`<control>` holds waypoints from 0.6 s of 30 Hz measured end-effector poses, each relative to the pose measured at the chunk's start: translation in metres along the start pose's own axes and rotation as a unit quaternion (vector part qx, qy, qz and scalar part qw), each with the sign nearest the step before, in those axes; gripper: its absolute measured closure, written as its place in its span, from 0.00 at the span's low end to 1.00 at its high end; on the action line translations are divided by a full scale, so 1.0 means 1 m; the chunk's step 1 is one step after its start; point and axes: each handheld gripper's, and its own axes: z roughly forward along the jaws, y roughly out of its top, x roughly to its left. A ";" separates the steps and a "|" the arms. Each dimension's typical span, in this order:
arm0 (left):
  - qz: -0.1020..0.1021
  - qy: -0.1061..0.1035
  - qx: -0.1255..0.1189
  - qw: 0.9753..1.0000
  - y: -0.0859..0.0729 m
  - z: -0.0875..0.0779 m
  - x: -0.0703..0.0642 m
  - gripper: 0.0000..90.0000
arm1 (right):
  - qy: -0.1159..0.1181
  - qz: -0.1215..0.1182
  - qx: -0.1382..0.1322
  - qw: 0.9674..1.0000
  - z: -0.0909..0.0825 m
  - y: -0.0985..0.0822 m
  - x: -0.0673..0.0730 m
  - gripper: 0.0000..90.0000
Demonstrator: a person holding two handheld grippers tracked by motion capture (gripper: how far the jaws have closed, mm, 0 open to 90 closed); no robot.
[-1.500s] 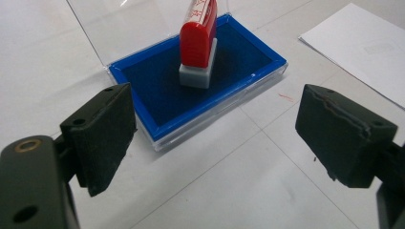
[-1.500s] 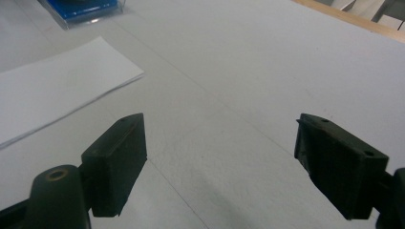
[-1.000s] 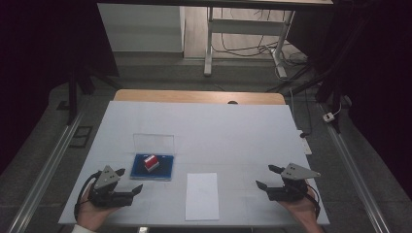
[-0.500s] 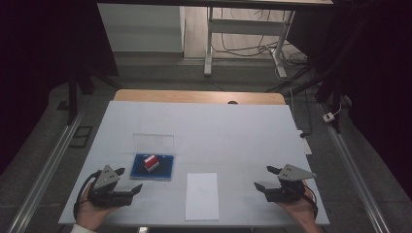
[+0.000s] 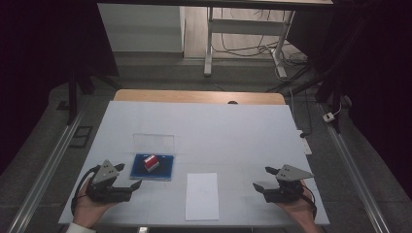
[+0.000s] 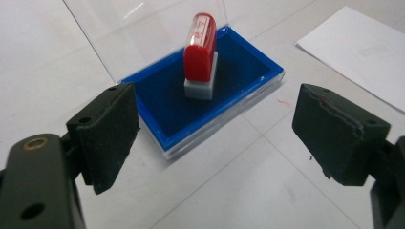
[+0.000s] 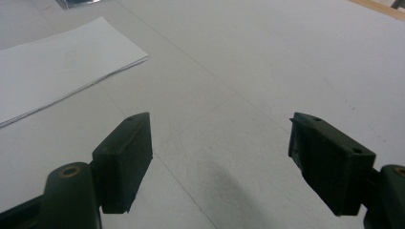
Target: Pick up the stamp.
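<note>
1. Your left gripper (image 5: pixel 127 180) rests low at the near left part of the table (image 5: pixel 233 131); its jaws stand wide apart and hold nothing; in the left gripper view (image 6: pixel 215 138) the bare table surface shows between them.
2. Just beyond those jaws lies the blue ink pad (image 6: pixel 200 98) in its clear case; the red stamp (image 6: pixel 200 55) stands upright on the blue surface, on a grey base; your gripper is near it but does not touch it.
3. The left gripper view lets you see the clear lid (image 6: pixel 138 33) raised behind the pad and some print on top of the stamp, too small to read; in the high view the stamp (image 5: pixel 150 162) is a small red and white block, and the lid (image 5: pixel 153 143) is a faint outline.
4. Your right gripper (image 5: pixel 265 180) rests at the near right part of the table; its jaws are also wide apart and empty; the right gripper view (image 7: pixel 219 157) shows plain table under them.
5. The white paper sheet (image 5: pixel 202 195) lies flat between both grippers, just right of the pad; the right gripper view shows its edge (image 7: pixel 62 67) as a thin stack; the high view does not tell this.
</note>
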 end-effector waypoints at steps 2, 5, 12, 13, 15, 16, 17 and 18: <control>-0.001 0.004 0.004 1.000 0.004 0.000 0.001 0.19 | 0.000 0.000 0.000 1.000 0.000 0.000 0.001 0.25; 0.003 0.004 0.012 1.000 0.009 0.003 0.002 0.19 | 0.001 0.000 0.002 1.000 0.001 0.000 0.001 0.25; 0.003 0.002 0.027 1.000 0.023 0.013 0.008 0.20 | 0.003 -0.003 0.012 1.000 0.003 -0.001 0.002 0.26; 0.004 0.002 0.028 1.000 0.025 0.015 0.008 0.20 | 0.003 -0.003 0.012 1.000 0.003 -0.001 0.002 0.26; 0.007 0.001 0.032 0.999 0.028 0.017 0.009 0.21 | 0.003 -0.003 0.013 1.000 0.003 -0.001 0.001 0.26; 0.009 -0.001 0.036 0.999 0.029 0.019 0.009 0.21 | 0.003 -0.003 0.013 1.000 0.003 -0.001 0.001 0.26; 0.012 -0.002 0.038 0.999 0.031 0.021 0.010 0.21 | 0.004 -0.003 0.012 1.000 0.003 -0.001 0.001 0.26; 0.014 -0.005 0.042 0.999 0.033 0.022 0.010 0.22 | 0.004 -0.001 0.013 1.000 0.003 -0.001 0.001 0.26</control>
